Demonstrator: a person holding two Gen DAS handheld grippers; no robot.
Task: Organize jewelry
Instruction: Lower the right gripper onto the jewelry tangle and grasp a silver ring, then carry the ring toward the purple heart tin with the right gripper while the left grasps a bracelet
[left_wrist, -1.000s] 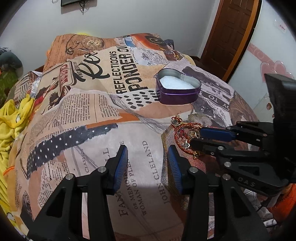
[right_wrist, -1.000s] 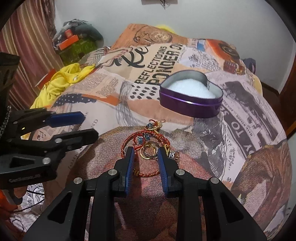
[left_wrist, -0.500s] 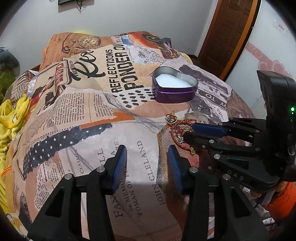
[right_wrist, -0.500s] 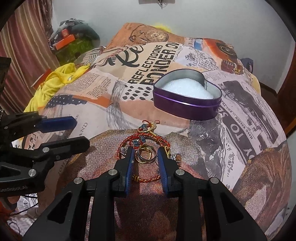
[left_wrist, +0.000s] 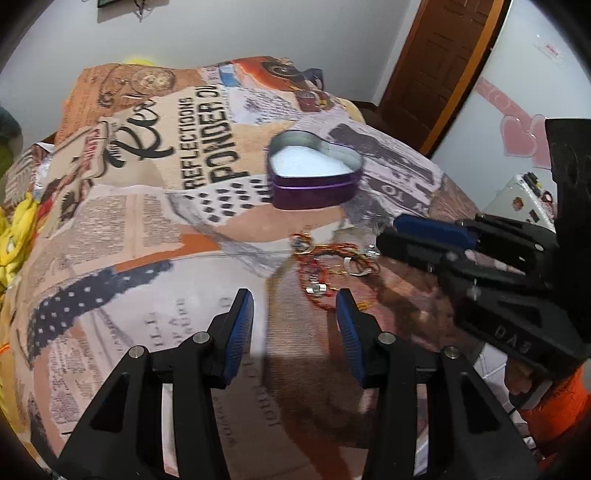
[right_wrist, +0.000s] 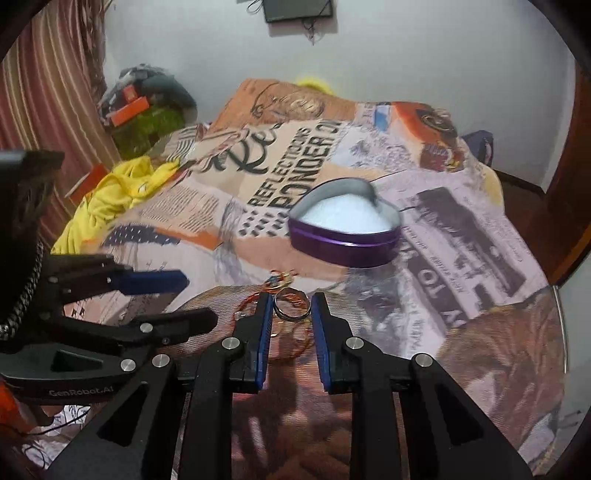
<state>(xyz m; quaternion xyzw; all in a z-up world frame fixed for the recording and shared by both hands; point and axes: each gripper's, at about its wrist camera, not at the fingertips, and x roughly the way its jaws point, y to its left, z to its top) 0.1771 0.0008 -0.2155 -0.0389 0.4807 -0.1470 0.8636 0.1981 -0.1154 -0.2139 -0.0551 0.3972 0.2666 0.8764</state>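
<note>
- The bed (right_wrist: 461, 236), under a spread printed with newspaper clippings, fills both views; more of the wall above it shows in the right wrist view than a second ago, and the frames are blurrier.
- The heart-shaped purple tin (right_wrist: 345, 236), lined in white, sits on the spread beyond the jewelry and sits higher in the right wrist picture than it did.
- The left claw (left_wrist: 293, 325) hangs spread over bare fabric, nothing between its blue pads, much as before; its lower part runs off the frame.
- The right claw (right_wrist: 291, 314) is pinching a ring (right_wrist: 291, 303) between its fingertips (a second ago the pads straddled the rings on the fabric without gripping). In the left wrist view the same claw (left_wrist: 391, 236) comes in from the right, tips just over the jewelry pile.
- The red-and-gold bangles (left_wrist: 321, 266) lie tangled on the brown patch of the spread, near the tin but apart from it; the right claw's fingers hide part of them in its own view.
- Small silver pieces among the bangles are too blurred to name.
- Whether the held ring is clear of the fabric I cannot tell.
</note>
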